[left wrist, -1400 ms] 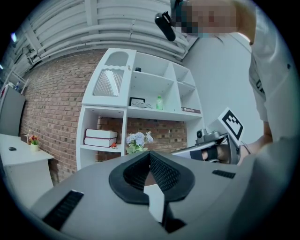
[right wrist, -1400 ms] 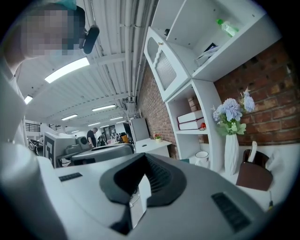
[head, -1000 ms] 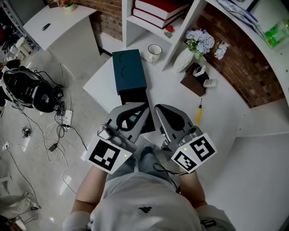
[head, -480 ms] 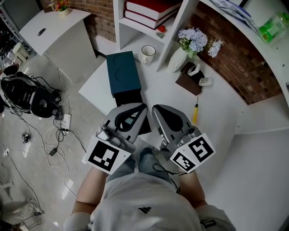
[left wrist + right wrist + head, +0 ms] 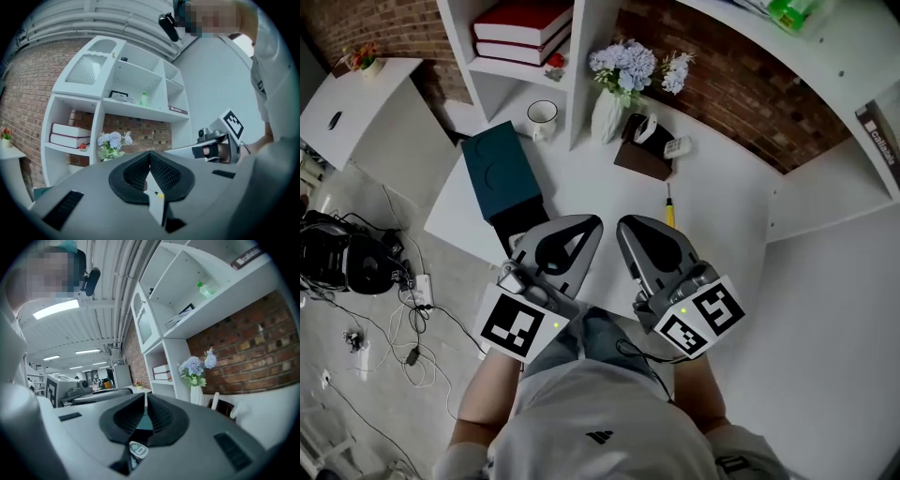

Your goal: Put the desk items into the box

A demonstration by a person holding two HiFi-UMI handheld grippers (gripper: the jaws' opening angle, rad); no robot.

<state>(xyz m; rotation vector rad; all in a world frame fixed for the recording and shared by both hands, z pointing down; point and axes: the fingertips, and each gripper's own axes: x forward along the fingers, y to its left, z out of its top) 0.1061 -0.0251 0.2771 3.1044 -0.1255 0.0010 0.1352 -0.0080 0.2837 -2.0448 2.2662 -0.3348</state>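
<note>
The teal box (image 5: 500,172) lies on the white desk (image 5: 722,211) at the far left, its dark open part (image 5: 517,225) toward me. A yellow screwdriver (image 5: 668,207) lies mid-desk, just beyond my right gripper. A white mug (image 5: 542,115) and a brown holder (image 5: 642,155) with small items stand further back. My left gripper (image 5: 596,223) and right gripper (image 5: 622,225) hover side by side at the near desk edge, both shut and empty. The left gripper view shows its jaws (image 5: 150,154) meeting, and the right gripper view shows the same for its jaws (image 5: 144,395).
A white vase of pale blue flowers (image 5: 614,89) stands by the shelf unit, which holds red books (image 5: 517,28). A brick wall backs the desk. Cables and a black device (image 5: 342,258) lie on the floor at the left. A side table (image 5: 356,103) stands far left.
The head view has swung, so the box and desk items now sit further left and the screwdriver lies closer ahead. Both grippers keep their shut, side-by-side stance.
</note>
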